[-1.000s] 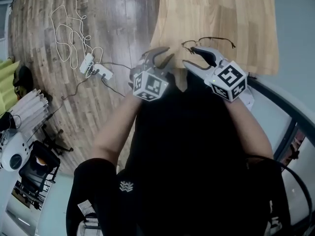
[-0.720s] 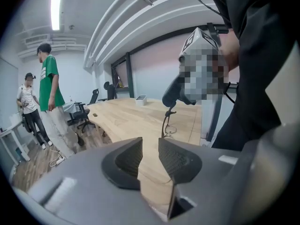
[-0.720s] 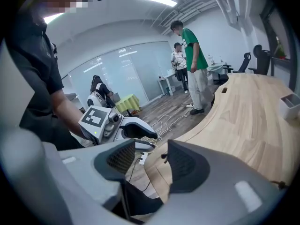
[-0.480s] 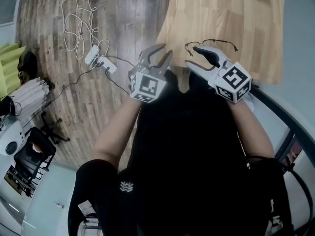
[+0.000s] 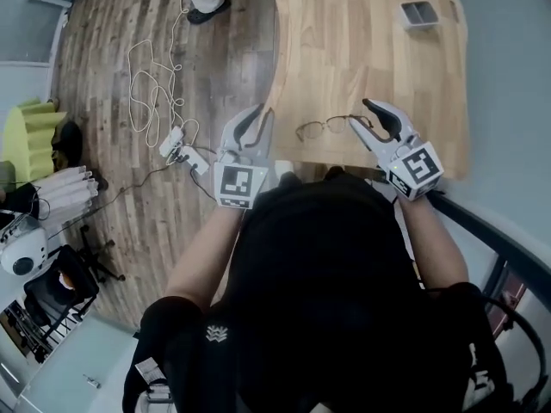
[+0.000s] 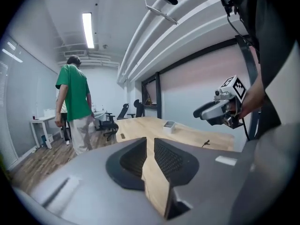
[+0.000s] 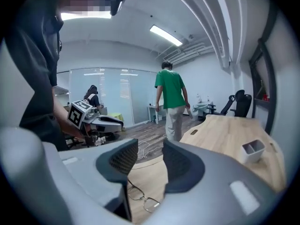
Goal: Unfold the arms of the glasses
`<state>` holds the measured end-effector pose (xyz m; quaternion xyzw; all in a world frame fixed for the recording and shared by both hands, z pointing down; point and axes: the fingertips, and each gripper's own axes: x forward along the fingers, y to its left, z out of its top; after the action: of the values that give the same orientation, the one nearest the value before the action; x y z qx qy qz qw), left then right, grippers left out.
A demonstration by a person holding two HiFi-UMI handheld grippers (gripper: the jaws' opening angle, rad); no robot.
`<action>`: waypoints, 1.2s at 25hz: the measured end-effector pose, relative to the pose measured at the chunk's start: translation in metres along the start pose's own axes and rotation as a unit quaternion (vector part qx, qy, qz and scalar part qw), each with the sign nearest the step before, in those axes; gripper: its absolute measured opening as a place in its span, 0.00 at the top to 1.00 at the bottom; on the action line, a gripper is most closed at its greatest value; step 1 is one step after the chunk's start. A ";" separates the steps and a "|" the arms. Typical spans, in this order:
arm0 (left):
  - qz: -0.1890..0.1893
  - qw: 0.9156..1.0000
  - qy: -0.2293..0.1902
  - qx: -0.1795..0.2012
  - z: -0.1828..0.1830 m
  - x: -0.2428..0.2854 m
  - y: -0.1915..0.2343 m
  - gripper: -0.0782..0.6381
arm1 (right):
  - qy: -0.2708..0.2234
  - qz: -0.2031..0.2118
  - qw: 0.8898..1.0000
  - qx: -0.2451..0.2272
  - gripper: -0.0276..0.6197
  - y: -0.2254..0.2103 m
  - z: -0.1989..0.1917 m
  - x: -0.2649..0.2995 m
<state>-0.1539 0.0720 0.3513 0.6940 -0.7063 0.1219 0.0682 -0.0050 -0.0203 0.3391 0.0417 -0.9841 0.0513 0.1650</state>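
In the head view, thin wire-rimmed glasses with clear, roundish lenses were seen lying on the wooden table near its front edge. They lay between the left gripper and the right gripper, with one slim arm stretched toward the latter. In the left gripper view, the jaws were seen closing to a narrow gap, with only tabletop showing between them. In the right gripper view, the jaws were closing but wide apart and empty, and the glasses were seen on the table just below them, partly hidden by one jaw.
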 end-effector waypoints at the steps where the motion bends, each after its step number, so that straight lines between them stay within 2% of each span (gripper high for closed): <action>1: 0.007 1.000 -0.005 -0.004 0.007 0.001 0.000 0.82 | -0.007 -0.006 1.000 -0.003 0.70 -0.007 0.003 -0.006; 7: 0.044 0.998 -0.007 -0.045 0.018 -0.002 -0.005 0.88 | -0.044 -0.032 0.998 -0.020 0.81 -0.034 0.015 -0.031; 10: 0.057 0.998 -0.001 -0.038 0.013 -0.008 -0.012 0.88 | -0.049 -0.037 0.997 -0.039 0.95 -0.040 0.012 -0.038; 13: 0.065 0.997 0.009 -0.033 0.005 -0.011 -0.017 0.88 | -0.016 -0.029 0.998 -0.054 0.96 -0.040 -0.013 -0.035; 16: 0.061 0.998 0.019 -0.028 0.004 -0.009 -0.024 0.88 | -0.001 -0.029 0.999 -0.045 0.95 -0.040 -0.032 -0.036; 20: 0.065 0.998 0.017 -0.020 0.010 -0.009 -0.029 0.88 | -0.010 -0.031 0.999 -0.035 0.96 -0.040 -0.033 -0.041; 23: 0.067 0.997 0.014 -0.030 0.008 -0.008 -0.031 0.88 | -0.011 -0.030 0.999 -0.038 0.96 -0.044 -0.034 -0.042; 30: 0.066 0.997 0.013 -0.030 0.012 -0.009 -0.037 0.88 | -0.009 -0.049 0.999 -0.014 0.96 -0.060 -0.035 -0.055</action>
<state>-0.1160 0.0771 0.3398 0.6416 -0.7532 0.1136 0.0898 0.0640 -0.0719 0.3593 0.0880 -0.9830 0.0293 0.1586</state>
